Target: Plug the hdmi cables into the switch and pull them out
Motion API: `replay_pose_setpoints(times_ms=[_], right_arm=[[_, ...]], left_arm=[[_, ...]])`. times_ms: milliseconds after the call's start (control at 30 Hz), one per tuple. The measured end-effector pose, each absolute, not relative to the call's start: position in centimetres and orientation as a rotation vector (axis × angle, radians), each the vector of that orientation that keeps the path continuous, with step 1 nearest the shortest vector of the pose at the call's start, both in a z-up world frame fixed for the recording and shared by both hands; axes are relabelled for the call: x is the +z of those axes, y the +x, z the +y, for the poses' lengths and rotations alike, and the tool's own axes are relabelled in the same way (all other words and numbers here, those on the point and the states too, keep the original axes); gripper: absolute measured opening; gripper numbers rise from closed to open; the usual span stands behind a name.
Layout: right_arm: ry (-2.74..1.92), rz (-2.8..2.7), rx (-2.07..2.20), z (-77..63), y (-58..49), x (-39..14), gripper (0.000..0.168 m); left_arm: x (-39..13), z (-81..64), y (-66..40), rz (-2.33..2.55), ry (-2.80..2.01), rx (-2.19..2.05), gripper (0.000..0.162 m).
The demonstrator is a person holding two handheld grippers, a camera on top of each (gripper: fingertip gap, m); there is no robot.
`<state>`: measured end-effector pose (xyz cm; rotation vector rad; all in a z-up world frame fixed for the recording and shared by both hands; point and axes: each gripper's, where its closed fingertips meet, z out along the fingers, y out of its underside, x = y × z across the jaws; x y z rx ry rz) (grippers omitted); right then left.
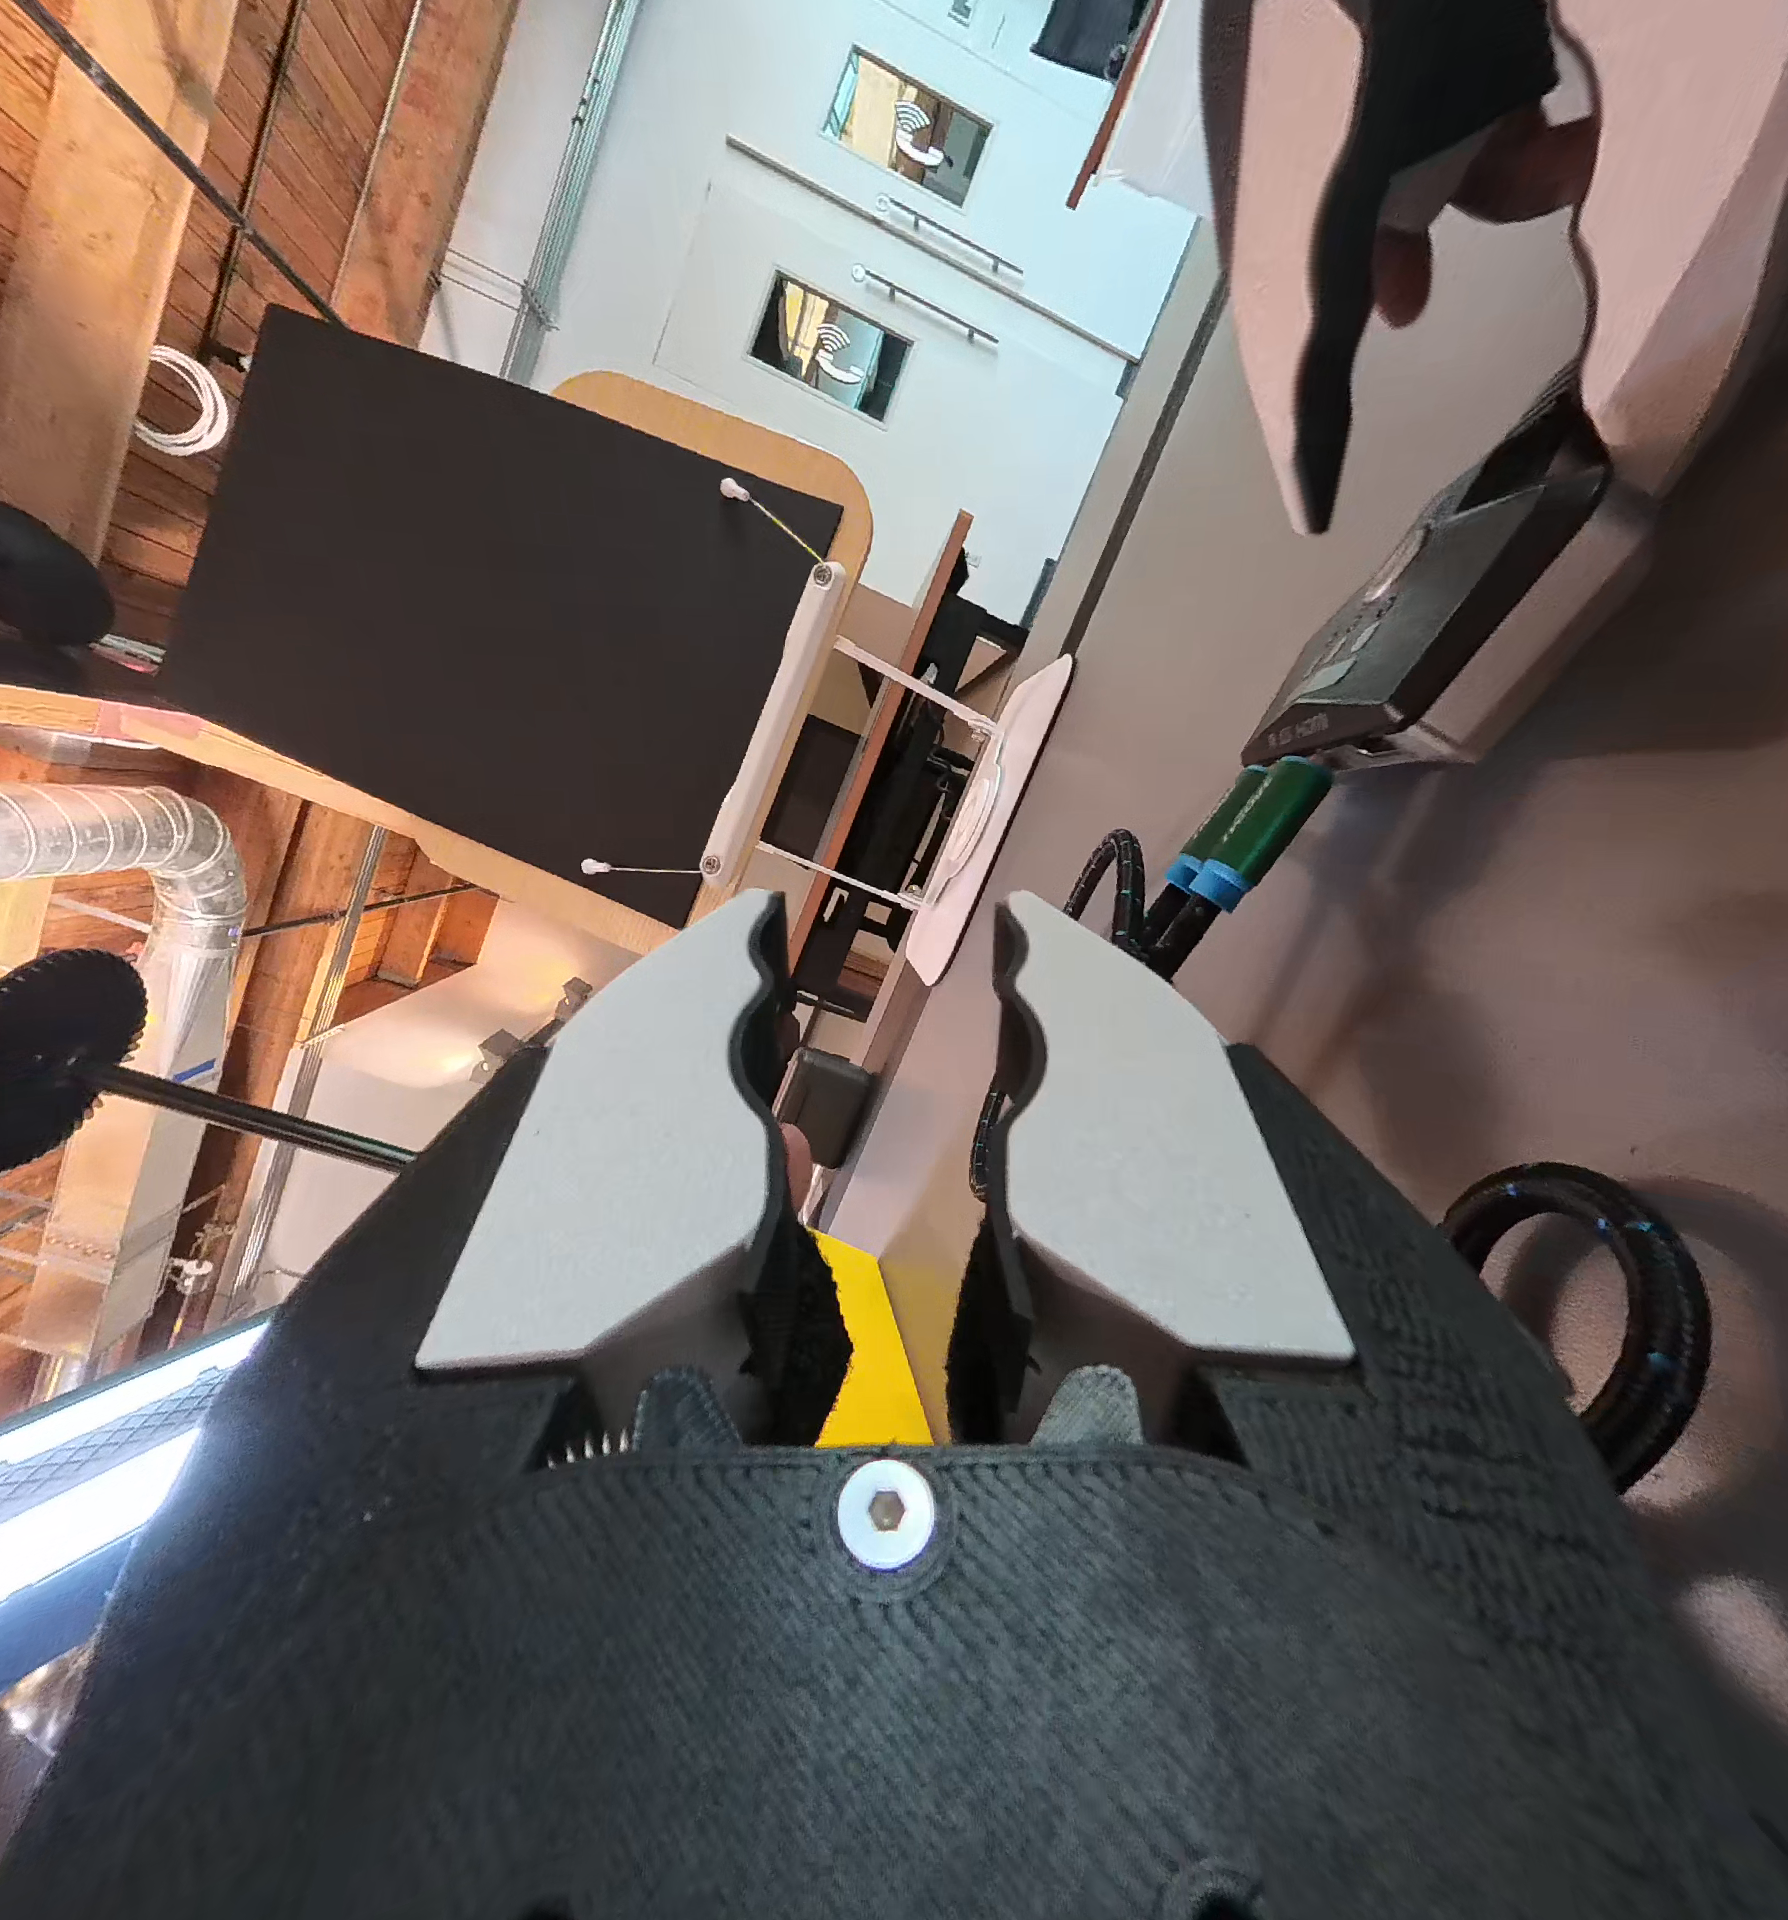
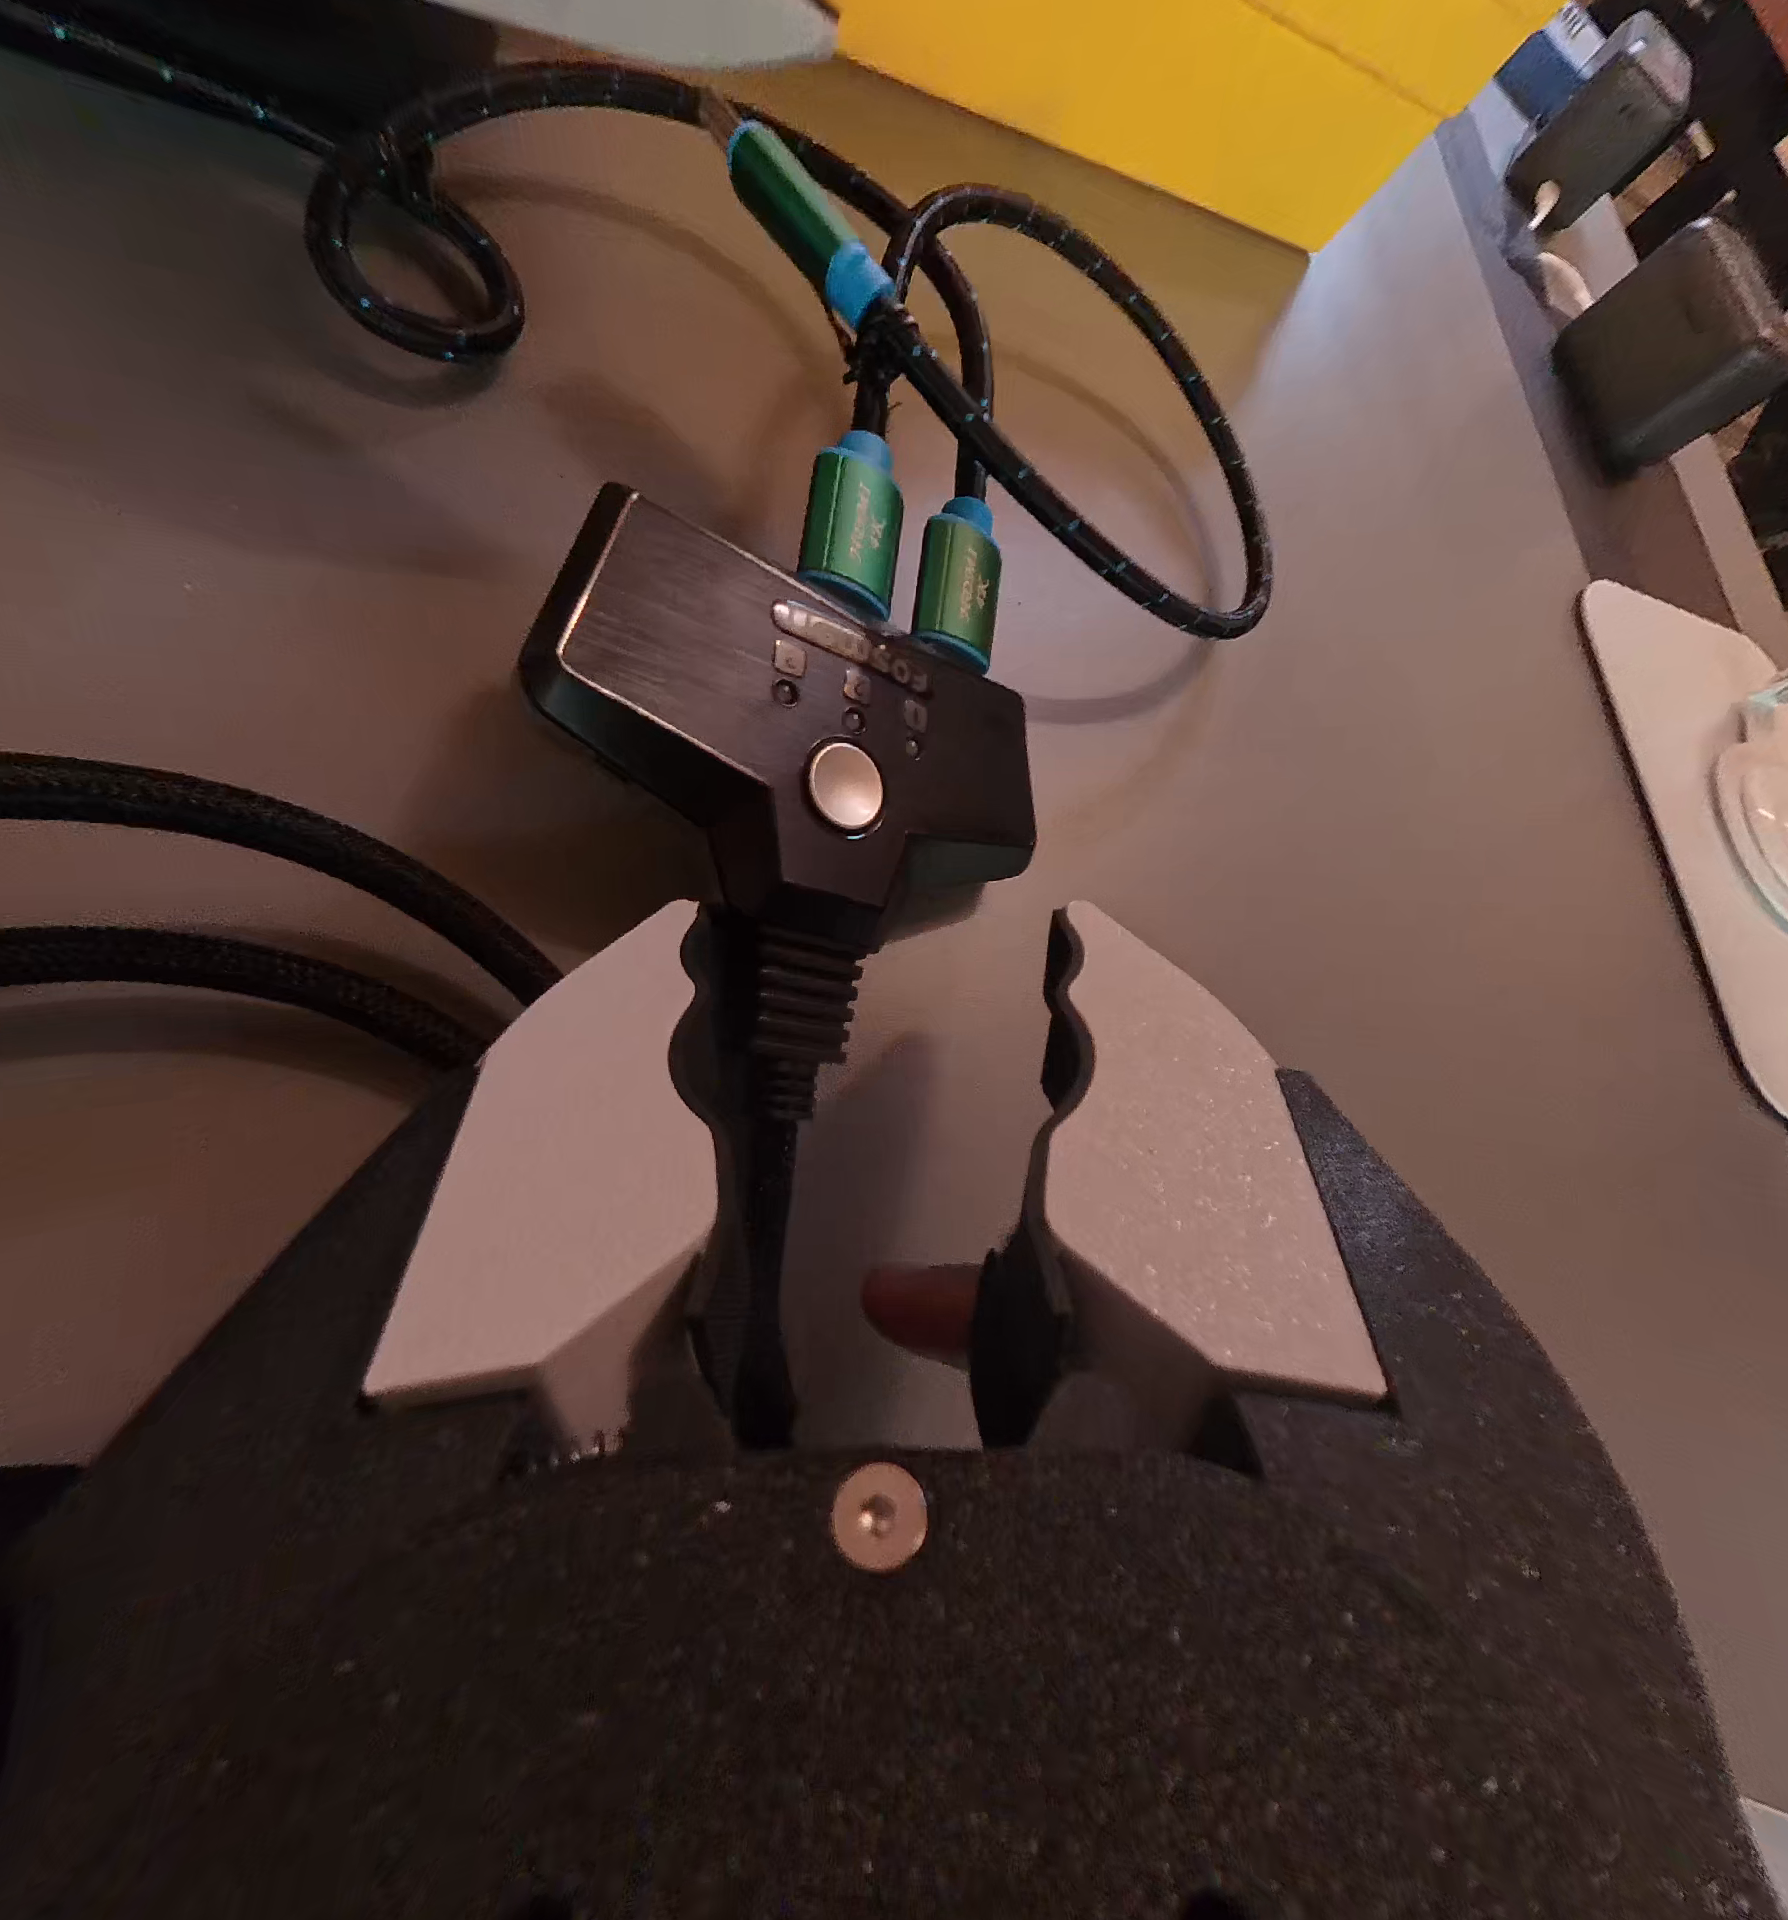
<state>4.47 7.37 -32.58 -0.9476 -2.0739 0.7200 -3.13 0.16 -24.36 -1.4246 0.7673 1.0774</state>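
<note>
The black HDMI switch [image 2: 765,686] lies on the grey table [image 2: 1285,935]. Two green HDMI plugs [image 2: 850,530] [image 2: 957,582] sit side by side in its far ports. A third green plug [image 2: 786,203] lies loose behind them. My right gripper [image 2: 874,925] is open, and the switch's ribbed cable collar [image 2: 802,997] runs between its fingers, close to the left one. In the left wrist view the switch [image 1: 1409,644] and the two plugs [image 1: 1248,826] lie ahead to the right. My left gripper [image 1: 890,920] is open and empty, short of the plugs.
A yellow box [image 2: 1129,104] stands behind the cables. A white pad with a glass piece [image 2: 1700,831] lies at the table's right edge, with black adapters [image 2: 1679,332] beyond. Thick black braided cables [image 2: 194,831] run in from the left. A cable coil [image 1: 1596,1320] lies near my left gripper. Some 15 cm of space lies between my two pairs of fingers.
</note>
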Motion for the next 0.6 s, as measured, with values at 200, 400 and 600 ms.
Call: replay_pose_setpoints(times_ms=[200,400,600], right_arm=[[-0.976,-2.017,0.923,6.3,4.8,-30.8,0.066],[-1.017,-2.064,0.897,6.3,4.8,-32.1,0.067],[-1.04,-2.053,0.89,6.6,4.7,-32.2,0.065]], left_arm=[[-24.1,-0.1,-2.8,0.751,-1.411,1.036,0.038],[-22.9,-0.7,-2.6,0.649,-1.384,0.898,0.038],[-19.7,-2.6,-2.7,0.503,-1.273,0.735,0.04]])
